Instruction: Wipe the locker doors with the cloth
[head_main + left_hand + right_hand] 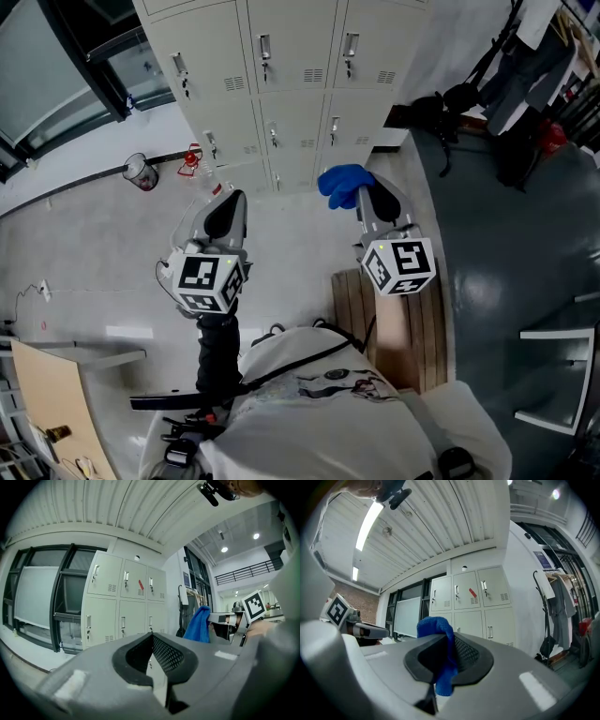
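A block of pale grey lockers stands ahead, three columns wide, with small handles and vents; it also fills the middle of the left gripper view and the right gripper view. A bunched blue cloth is clamped in my right gripper, whose jaws are shut on it. The cloth hangs a short way in front of the lower right doors, not touching them. My left gripper is held level beside it, jaws shut and empty.
A red-capped bottle and a wire bin stand on the floor by the lockers' left side. Dark bags and hanging clothes crowd the right. A wooden bench lies below my right gripper. Windows run left of the lockers.
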`<state>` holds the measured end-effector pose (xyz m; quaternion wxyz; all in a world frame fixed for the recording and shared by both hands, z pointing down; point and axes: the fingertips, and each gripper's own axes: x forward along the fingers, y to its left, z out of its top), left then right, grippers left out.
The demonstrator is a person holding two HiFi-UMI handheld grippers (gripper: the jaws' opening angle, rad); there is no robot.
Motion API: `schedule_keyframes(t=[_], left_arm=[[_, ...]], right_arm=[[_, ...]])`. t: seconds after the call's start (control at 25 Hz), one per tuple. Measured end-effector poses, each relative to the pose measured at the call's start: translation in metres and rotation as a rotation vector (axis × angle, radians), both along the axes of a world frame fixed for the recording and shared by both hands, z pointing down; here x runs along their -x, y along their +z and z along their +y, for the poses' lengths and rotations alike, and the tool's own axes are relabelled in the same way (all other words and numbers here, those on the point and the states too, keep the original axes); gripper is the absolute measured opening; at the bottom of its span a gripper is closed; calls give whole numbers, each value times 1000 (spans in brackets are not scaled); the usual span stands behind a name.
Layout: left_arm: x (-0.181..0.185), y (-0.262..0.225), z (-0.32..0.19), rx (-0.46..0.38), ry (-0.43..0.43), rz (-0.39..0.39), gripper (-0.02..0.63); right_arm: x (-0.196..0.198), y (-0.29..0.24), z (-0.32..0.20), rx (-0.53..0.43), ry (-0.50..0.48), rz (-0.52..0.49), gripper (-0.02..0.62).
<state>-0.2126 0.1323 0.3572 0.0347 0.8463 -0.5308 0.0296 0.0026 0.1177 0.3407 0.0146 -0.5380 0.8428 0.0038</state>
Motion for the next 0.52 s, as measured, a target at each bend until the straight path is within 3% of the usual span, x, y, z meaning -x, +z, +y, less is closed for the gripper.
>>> schedule_keyframes(t=[0.52], left_arm=[[8,1,-5,3,-9,0,0]], right_arm=[[8,1,-9,4,-9,-1,29]])
